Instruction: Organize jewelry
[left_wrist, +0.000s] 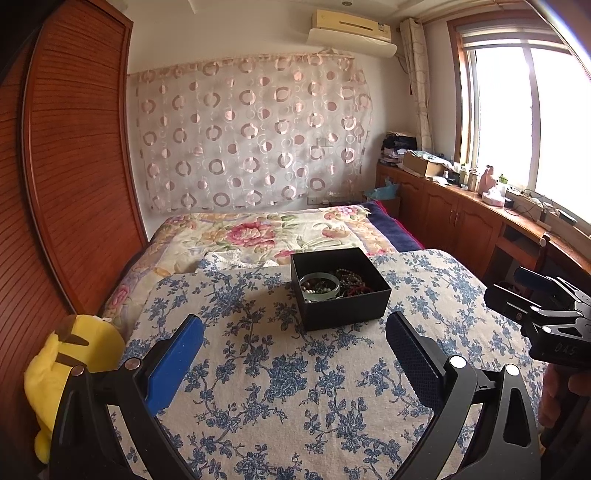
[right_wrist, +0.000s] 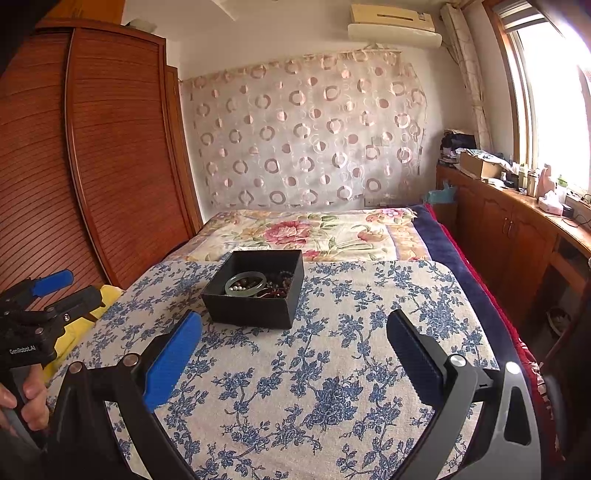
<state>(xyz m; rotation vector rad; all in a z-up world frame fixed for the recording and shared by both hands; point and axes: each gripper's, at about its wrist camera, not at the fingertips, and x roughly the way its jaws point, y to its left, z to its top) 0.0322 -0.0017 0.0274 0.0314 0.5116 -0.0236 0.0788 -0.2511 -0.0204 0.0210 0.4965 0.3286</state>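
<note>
A black open box (left_wrist: 341, 306) sits on a blue-flowered cloth (left_wrist: 280, 387) on the bed. It holds a pale green bangle (left_wrist: 320, 284) and a tangle of dark and red bead strings (left_wrist: 355, 283). The box (right_wrist: 251, 309) and bangle (right_wrist: 245, 283) also show in the right wrist view. My left gripper (left_wrist: 295, 325) is open and empty, just short of the box. My right gripper (right_wrist: 295, 325) is open and empty, to the right of the box and nearer me. Each gripper shows at the edge of the other's view.
A yellow plush toy (left_wrist: 74, 365) lies at the bed's left edge by the wooden wardrobe (left_wrist: 66, 166). A flowered quilt (left_wrist: 258, 232) covers the far bed. A wooden counter (left_wrist: 480, 206) with clutter runs under the window at right.
</note>
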